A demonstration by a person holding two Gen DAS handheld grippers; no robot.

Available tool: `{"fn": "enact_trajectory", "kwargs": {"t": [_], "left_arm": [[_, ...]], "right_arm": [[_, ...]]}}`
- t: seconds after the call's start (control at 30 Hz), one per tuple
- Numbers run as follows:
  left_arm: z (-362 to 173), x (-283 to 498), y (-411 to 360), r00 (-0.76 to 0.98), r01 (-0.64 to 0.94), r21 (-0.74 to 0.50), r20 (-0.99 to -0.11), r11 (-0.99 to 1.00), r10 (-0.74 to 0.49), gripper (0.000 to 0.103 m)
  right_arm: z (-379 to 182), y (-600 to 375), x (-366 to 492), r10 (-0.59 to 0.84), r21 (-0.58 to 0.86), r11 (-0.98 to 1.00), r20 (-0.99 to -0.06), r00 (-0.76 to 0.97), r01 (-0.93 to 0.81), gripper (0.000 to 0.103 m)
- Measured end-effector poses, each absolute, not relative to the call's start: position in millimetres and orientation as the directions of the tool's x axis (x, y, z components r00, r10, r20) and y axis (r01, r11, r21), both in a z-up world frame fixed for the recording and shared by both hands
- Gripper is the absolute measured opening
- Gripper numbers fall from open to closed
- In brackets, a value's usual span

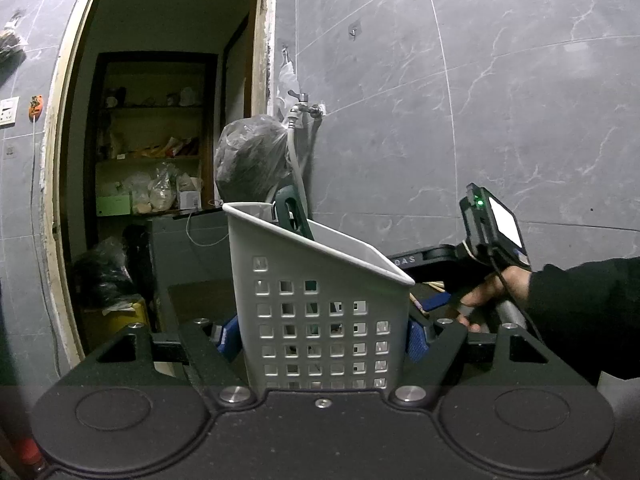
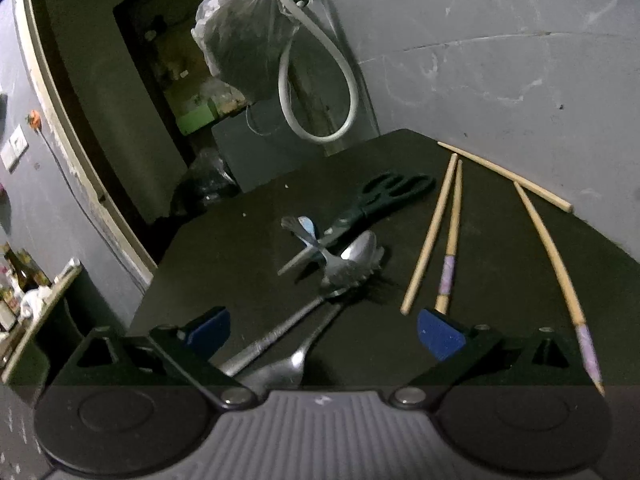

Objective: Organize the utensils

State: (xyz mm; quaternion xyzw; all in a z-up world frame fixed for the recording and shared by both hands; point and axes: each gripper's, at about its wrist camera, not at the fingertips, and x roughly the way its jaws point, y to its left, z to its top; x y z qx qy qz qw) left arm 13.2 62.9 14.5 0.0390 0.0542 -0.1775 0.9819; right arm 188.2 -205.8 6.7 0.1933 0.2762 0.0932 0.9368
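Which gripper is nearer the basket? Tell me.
Left. The left gripper is clamped on the basket; the right gripper hangs open over the spoons beside it.

- A perforated utensil holder (image 1: 320, 312) stands upright between the two fingers of the left gripper (image 1: 322, 336), which press on its sides.
- A handle (image 1: 292, 212) sticks up out of the holder at its back.
- To its right, a hand (image 1: 492, 292) holds the right gripper (image 2: 324, 334) over the table (image 2: 224, 248).
- On the table, spoons (image 2: 348, 260) lie piled between the right gripper's parted fingers.
- Scissors (image 2: 384, 196) lie behind the spoons.
- Four chopsticks (image 2: 430, 236) lie right of the spoons.
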Motion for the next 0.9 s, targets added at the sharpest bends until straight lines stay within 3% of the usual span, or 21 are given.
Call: {"fn": "enact_trajectory", "kwargs": {"t": [0.23,0.47,0.9], "left_arm": [[16,11,62,0.931,0.352,0.061,-0.122,0.934,-0.343,0.077],[16,10,62,0.931,0.353,0.062,-0.123,0.934,-0.344,0.077],[16,11,62,0.931,0.353,0.063,-0.123,0.933,-0.344,0.077]], "right_arm": [[-6,-218,211,0.225,0.523,0.847,-0.512,0.829,0.092,0.069],[-13,-222,220,0.203,0.56,0.815,-0.514,0.833,0.148,0.042],[-21,-233,218,0.218,0.621,0.767,-0.485,0.847,0.159,0.011]]}}
